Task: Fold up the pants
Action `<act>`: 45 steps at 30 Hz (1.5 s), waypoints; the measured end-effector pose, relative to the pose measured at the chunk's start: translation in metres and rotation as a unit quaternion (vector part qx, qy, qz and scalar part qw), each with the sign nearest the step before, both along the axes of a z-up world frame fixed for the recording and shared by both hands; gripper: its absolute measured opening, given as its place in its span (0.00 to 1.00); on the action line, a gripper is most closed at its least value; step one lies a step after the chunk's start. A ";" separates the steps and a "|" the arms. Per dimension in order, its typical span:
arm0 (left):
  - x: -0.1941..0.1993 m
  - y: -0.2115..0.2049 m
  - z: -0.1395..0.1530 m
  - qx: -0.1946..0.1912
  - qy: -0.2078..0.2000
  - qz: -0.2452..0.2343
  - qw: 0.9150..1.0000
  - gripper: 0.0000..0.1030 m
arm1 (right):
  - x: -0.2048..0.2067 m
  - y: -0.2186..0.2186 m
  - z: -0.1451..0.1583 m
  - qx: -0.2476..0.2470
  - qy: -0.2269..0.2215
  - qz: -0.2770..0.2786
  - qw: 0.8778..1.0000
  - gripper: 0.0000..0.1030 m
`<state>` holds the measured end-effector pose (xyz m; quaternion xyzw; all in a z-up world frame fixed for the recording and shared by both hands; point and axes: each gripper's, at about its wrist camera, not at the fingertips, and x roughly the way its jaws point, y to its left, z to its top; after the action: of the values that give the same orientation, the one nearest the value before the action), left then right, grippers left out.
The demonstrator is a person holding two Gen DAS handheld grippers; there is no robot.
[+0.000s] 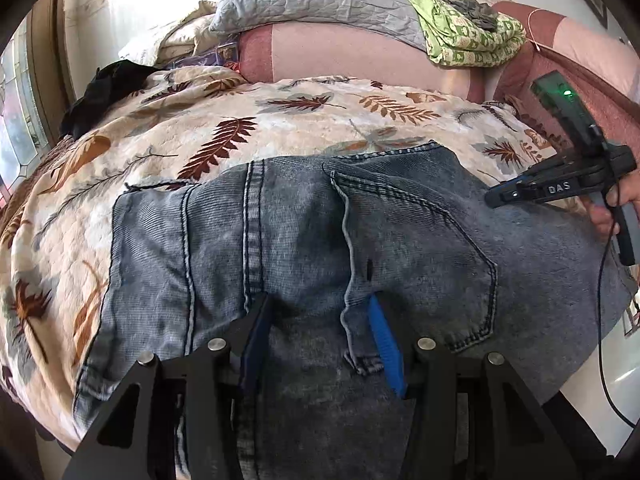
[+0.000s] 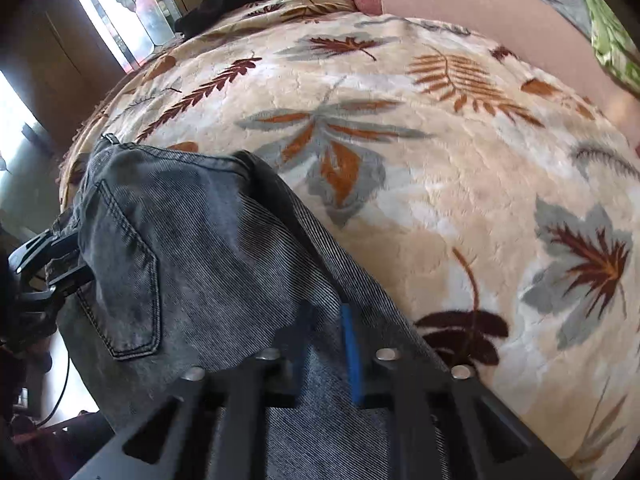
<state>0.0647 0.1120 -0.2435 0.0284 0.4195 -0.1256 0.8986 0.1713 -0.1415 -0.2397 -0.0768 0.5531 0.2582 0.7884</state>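
Grey-blue jeans (image 1: 400, 240) lie flat on the leaf-print blanket (image 1: 240, 132), back pocket up. In the left wrist view my left gripper (image 1: 318, 300) points down at the waistband with its jaws apart. Its blue pads (image 1: 384, 340) straddle the denim without pressing it. My right gripper (image 1: 494, 200), held by a hand, has its tip on the right part of the jeans. In the right wrist view the right gripper (image 2: 326, 312) is shut on a fold of the jeans (image 2: 200, 240), and denim drapes over its left finger. The left gripper (image 2: 60, 272) sits at the jeans' far left edge.
A grey quilted pillow (image 1: 320, 0) and a green patterned cloth (image 1: 468, 36) rest on a pink cushion (image 1: 348, 60) behind the blanket. A black garment (image 1: 104, 92) lies at the far left by the window. A cable (image 1: 604, 320) hangs beside the bed edge at right.
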 end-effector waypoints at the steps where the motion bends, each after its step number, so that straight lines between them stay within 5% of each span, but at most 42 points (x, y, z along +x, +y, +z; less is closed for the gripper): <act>1: 0.004 -0.001 -0.001 0.001 0.001 -0.001 1.000 0.51 | -0.002 0.003 0.002 -0.009 -0.007 0.009 1.000 0.07; 10: 0.047 -0.013 -0.005 0.018 0.020 -0.009 1.000 0.52 | 0.014 0.003 0.005 -0.067 -0.055 -0.034 0.996 0.00; 16: 0.038 -0.012 0.000 0.022 0.028 -0.007 0.999 0.53 | 0.017 -0.015 0.008 -0.010 -0.046 -0.076 0.996 0.03; 18: 0.028 -0.013 0.005 0.025 0.026 -0.012 0.999 0.53 | 0.011 -0.032 0.023 0.022 -0.061 -0.131 0.989 0.06; 24: -0.005 -0.024 0.036 0.001 -0.001 -0.033 0.999 0.55 | -0.045 -0.055 0.053 0.076 -0.082 -0.171 0.979 0.06; 30: -0.013 -0.061 0.040 0.010 0.019 -0.002 1.000 0.76 | -0.109 -0.089 0.035 0.053 -0.059 -0.227 0.971 0.06; 35: 0.012 -0.081 0.006 0.054 0.091 0.056 0.993 0.76 | -0.155 -0.154 0.000 0.031 -0.020 -0.316 0.948 0.06; 39: 0.015 -0.091 -0.001 0.084 0.087 0.059 0.991 0.81 | -0.203 -0.231 -0.002 0.072 -0.034 -0.387 0.919 0.06; 42: 0.018 -0.097 -0.007 0.086 0.108 0.045 0.989 0.98 | -0.230 -0.277 0.005 0.090 -0.047 -0.445 0.890 0.06; 45: 0.017 -0.105 -0.013 0.114 0.099 0.036 0.988 1.00 | -0.248 -0.301 0.016 0.109 -0.067 -0.470 0.873 0.06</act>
<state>0.0818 0.0071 -0.2563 0.1032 0.5189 -0.0462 0.8473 -0.0766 -0.4426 -0.2240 0.2611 0.4379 -0.0898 0.8555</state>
